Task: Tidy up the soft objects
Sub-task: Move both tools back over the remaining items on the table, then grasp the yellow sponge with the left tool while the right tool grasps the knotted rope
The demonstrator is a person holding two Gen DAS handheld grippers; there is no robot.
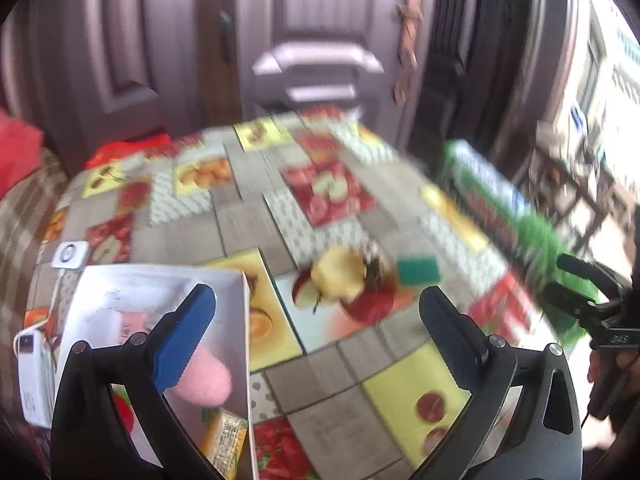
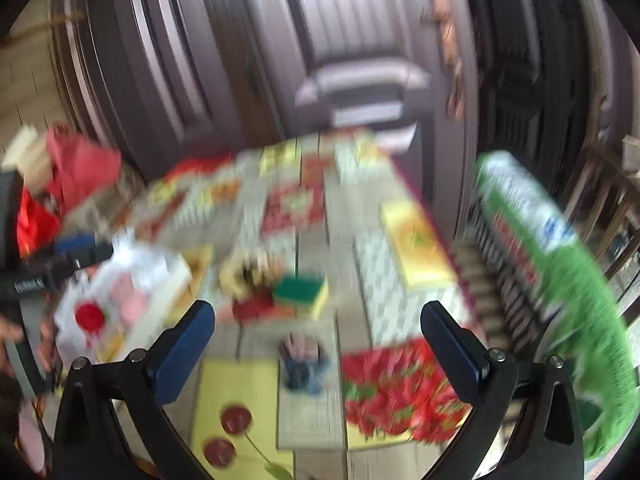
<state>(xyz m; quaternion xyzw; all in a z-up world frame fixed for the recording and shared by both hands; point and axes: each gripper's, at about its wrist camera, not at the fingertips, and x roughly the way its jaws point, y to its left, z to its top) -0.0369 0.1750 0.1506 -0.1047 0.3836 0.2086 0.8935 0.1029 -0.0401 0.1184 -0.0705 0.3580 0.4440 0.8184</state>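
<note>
Ahead of right gripper (image 2: 318,336), slightly left of centre: sponge (image 2: 301,294), green face up, yellow beneath, long axis roughly crosswise to fingers. Fingers wide apart, empty. Left gripper (image 1: 318,320) also spread wide, empty, hanging partly over white tray (image 1: 160,280) at left. In tray: pink soft thing (image 1: 206,380) touching left finger's underside, red thing and yellow packet beside it. Sponge (image 1: 418,270) far right of left gripper's line, so right hand judged nearer. Small dark object (image 2: 302,364) on tablecloth (image 2: 312,412) between right fingers and sponge, too blurred to name; likely in the way of a straight reach. Green package (image 2: 560,264) along right table edge, well clear. Both views motion-blurred.
</note>
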